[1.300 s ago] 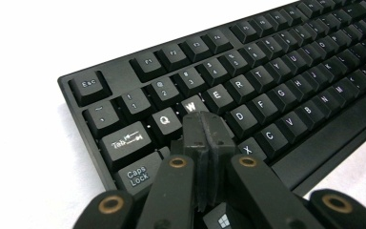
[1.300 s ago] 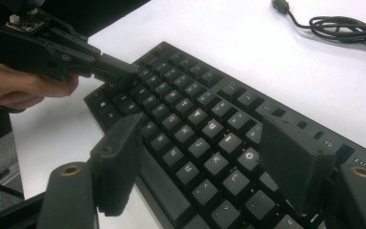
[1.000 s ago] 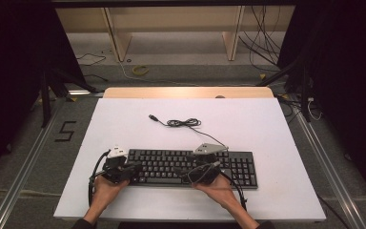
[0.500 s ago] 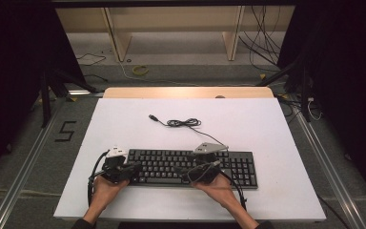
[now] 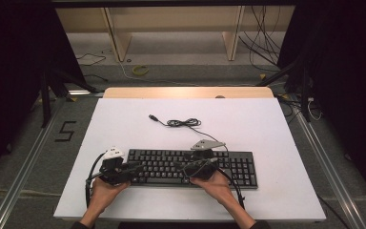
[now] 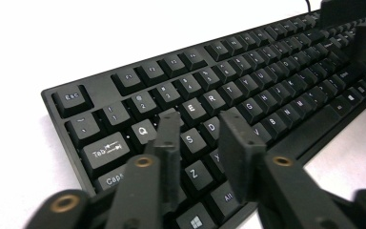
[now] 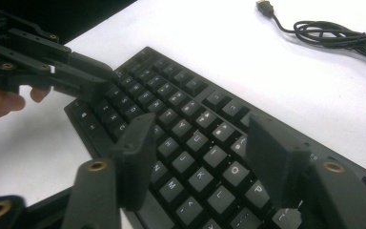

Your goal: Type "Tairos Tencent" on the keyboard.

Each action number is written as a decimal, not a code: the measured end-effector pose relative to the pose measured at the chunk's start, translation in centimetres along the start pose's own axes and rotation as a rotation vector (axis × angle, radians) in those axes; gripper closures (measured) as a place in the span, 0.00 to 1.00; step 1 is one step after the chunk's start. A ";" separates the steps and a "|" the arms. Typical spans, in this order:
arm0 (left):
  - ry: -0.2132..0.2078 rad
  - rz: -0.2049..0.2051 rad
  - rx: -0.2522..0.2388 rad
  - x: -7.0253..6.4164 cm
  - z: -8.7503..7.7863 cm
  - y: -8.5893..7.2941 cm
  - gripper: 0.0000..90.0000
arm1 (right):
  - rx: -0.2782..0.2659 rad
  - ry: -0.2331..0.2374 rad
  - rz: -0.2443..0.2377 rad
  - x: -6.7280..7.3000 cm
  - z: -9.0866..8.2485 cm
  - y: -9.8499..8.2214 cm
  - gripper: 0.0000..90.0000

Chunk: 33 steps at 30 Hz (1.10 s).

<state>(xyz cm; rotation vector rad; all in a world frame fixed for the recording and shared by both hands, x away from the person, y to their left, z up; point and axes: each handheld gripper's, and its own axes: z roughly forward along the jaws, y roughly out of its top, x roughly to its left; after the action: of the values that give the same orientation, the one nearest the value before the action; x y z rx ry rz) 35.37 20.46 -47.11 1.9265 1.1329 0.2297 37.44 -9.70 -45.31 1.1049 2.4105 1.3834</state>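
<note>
The keyboard [image 5: 190, 167] is laid flat near the front edge of the desk [image 5: 267, 129], its long side parallel to that edge. Its cable [image 5: 183, 123] is coiled behind it toward the desk's middle, and the USB plug [image 5: 151, 116] is left free.

The keyboard is judged to be a rigid plastic slab of moderate weight — stiff enough to be lifted by its two short ends without sagging. The keycaps are loose-travelling and are likely to tip or depress under a pinch, so the bare frame at the left and right edges is the better hold. The smooth case may slide on the white desk top when pushed.

The left hand-held gripper [image 6: 205, 129] is held over the left end; its jaws have just been opening and stand partly apart above the S and D keys, with nothing gripped. The right hand-held gripper [image 7: 205, 138] is held over the middle keys; its jaws have just been closing, yet they stand wide apart and grip nothing.

Legible key legends — Esc, Tab, Caps, Alt, Q, E, R, S, Z, a Windows logo. No brand name can be read.
</note>
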 end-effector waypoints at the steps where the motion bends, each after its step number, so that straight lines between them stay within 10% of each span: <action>1: -0.004 -0.001 -0.003 0.0 0.0 0.0 0.70 | 0.001 -0.003 -0.003 0.0 0.1 0.0 0.53; 11: -0.023 -0.010 -0.037 -0.4 -0.4 -0.2 0.48 | 0.022 -0.005 -0.014 0.0 0.8 0.4 0.73; 33: -0.036 -0.014 -0.087 -1.0 -0.9 -0.3 0.36 | 0.088 -0.029 -0.019 -0.6 2.7 0.3 1.00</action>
<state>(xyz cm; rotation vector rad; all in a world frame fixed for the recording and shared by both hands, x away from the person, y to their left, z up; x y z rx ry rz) 34.16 20.30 -46.54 1.8384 1.0954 0.2321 39.26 -8.16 -46.66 1.1107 2.4759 1.2576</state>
